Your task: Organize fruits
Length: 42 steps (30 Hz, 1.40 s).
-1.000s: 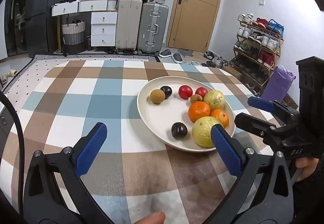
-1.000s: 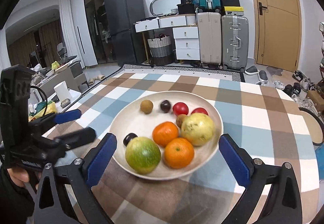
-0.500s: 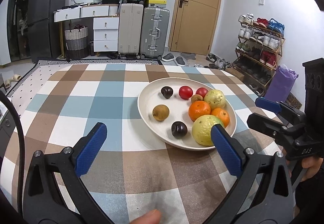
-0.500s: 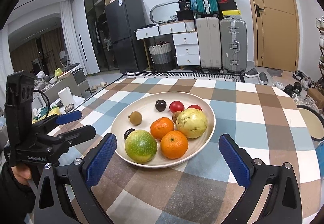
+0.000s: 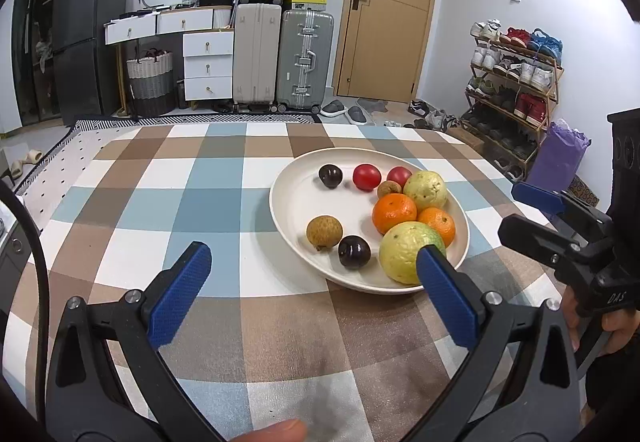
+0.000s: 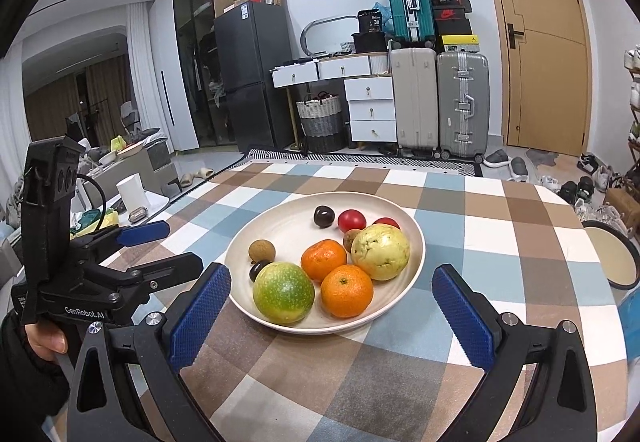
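Hovering released and empty, left gripper (image 5: 312, 290) and right gripper (image 6: 332, 316) face plate (image 6: 416, 242) near the tablecloth's (image 5: 168, 210) right edge; round fruits likely roll, bruise—pinch longan (image 5: 324, 232) across middle.

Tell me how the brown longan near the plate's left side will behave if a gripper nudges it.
The longan is round and sits loose, so it would probably roll across the plate. It looks small and light; its rough skin should grip acceptably.
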Tool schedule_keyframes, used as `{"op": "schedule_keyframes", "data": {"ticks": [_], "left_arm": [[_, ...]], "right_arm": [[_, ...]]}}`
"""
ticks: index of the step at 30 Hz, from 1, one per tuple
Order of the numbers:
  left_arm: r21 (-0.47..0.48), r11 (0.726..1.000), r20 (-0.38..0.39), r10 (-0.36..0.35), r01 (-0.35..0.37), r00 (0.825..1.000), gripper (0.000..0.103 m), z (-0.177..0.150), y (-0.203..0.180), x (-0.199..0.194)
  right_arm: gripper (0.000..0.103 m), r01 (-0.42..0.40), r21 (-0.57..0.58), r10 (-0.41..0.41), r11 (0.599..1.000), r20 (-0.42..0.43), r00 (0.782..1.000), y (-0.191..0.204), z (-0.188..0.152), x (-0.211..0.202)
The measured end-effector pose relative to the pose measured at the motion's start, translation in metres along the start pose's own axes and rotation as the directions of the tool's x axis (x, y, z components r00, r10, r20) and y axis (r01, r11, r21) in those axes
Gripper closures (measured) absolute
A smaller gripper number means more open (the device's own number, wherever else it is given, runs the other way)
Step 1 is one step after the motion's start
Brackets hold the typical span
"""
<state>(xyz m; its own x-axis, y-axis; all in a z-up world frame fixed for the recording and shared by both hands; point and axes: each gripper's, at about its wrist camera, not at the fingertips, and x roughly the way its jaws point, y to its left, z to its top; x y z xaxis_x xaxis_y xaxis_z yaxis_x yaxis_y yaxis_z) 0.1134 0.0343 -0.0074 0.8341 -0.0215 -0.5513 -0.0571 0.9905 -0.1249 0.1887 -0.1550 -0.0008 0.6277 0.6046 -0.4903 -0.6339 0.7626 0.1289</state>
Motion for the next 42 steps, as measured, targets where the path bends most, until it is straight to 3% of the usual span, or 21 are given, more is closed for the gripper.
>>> {"op": "schedule_keyframes", "data": {"ticks": [42], "left_arm": [[0.002, 1.0, 0.0, -0.001, 0.001, 1.0, 0.001, 0.0, -0.0002, 0.0008]], "right_arm": [[0.0, -0.003, 0.006, 0.003, 1.0, 0.0, 1.0, -0.0014, -0.0005, 0.0]]}}
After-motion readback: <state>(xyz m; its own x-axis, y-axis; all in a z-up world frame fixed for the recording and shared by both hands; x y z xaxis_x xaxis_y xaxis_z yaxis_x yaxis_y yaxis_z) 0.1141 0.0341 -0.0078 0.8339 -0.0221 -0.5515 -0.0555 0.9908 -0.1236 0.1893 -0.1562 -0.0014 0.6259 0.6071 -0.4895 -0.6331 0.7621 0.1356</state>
